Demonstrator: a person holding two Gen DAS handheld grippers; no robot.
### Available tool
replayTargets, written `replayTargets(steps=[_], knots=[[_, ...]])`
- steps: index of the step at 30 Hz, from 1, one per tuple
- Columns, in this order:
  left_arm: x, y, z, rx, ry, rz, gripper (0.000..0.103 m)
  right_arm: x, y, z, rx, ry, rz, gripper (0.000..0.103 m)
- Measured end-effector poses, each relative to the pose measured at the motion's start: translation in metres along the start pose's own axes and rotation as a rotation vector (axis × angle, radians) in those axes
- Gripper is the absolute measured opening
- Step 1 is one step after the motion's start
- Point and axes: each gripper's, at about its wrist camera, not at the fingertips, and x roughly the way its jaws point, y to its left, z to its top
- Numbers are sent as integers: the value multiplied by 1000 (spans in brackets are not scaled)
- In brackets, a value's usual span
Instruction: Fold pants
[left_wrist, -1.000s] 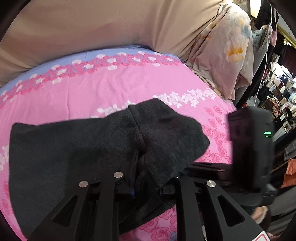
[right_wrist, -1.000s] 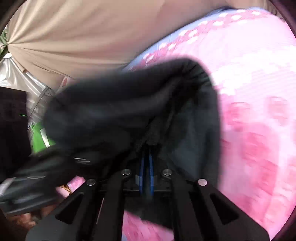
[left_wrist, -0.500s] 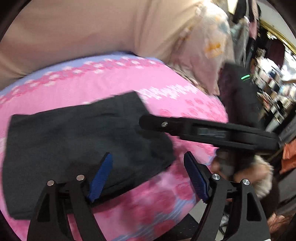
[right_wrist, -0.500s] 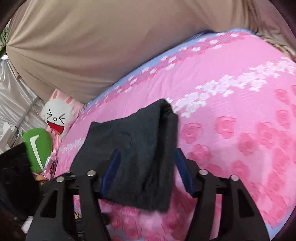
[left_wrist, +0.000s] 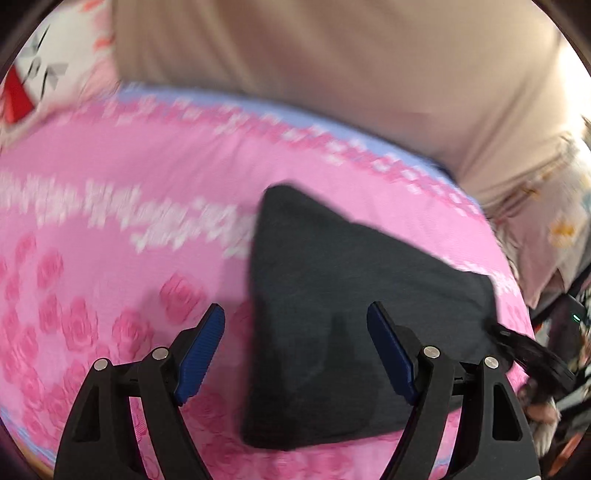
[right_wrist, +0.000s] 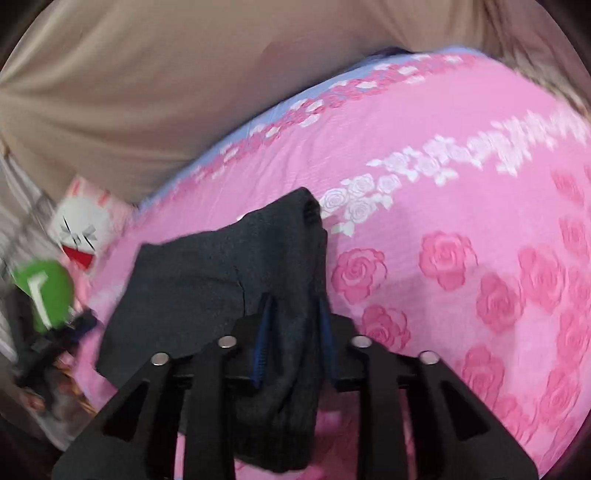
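Pants (left_wrist: 351, 314) folded into a dark wad on the pink bed (left_wrist: 110, 258), long axis running away from both grippers. Right gripper (right_wrist: 293, 332) nearer: jaws just closing on the near edge (cloth between pads). Left gripper (left_wrist: 295, 350) wide open, empty.

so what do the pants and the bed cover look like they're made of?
Pants: dark charcoal, matte, slightly heathered; looks like soft knit or brushed cotton, since it bunches thickly in the right tool. Bed cover: pink rose print, smooth and flat, faint woven lines; probably thin cotton or polyester. Blur leaves both open.
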Motion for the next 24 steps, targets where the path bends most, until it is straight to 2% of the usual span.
replayTargets(steps=[1,3,4,6,7,8,9,10,11,14,15,17,19,20,21,22,23,24], knots=[[6,6,-4,-28,23,2,76,-6,2,0,-6,-14,-16,39],[15,14,-10,-57,67,-41,76,-11,5,-4,-17,2,-12,59],[16,18,-15,-70,85,-62,77,-10,4,-6,-13,18,-6,62],[15,17,-17,-69,65,-73,77,1,4,-12,4,75,22,69],[16,14,-18,-53,64,-79,71,4,5,-14,0,72,35,70],[17,12,-18,-41,69,-95,51,7,12,-15,-34,50,27,50],[20,10,-17,-34,92,-106,21,15,19,-13,-65,80,33,34],[18,7,-12,-25,69,-75,12,17,24,-8,-70,70,33,30],[14,5,-5,-12,50,-84,11,14,30,-3,-92,62,38,25],[-23,-13,19,67,-71,-117,11,-15,64,22,-180,-54,83,24],[-40,-21,25,101,-135,-96,11,-22,69,27,-191,-81,92,24],[-53,-25,31,122,-191,-62,11,-26,71,33,-208,-124,95,24],[-44,-15,29,85,-159,-71,15,-10,55,28,-173,-84,79,26],[-34,-10,24,86,-122,-63,16,10,37,19,-134,-17,33,30],[-14,-4,13,95,-65,-24,18,22,24,9,-104,14,-67,31],[-2,0,2,97,-32,28,18,24,13,2,-78,-2,-76,39],[8,4,-5,101,-13,84,18,18,8,0,-40,-20,-43,42],[11,6,-13,103,-12,106,18,5,7,1,-20,-43,-24,41]])
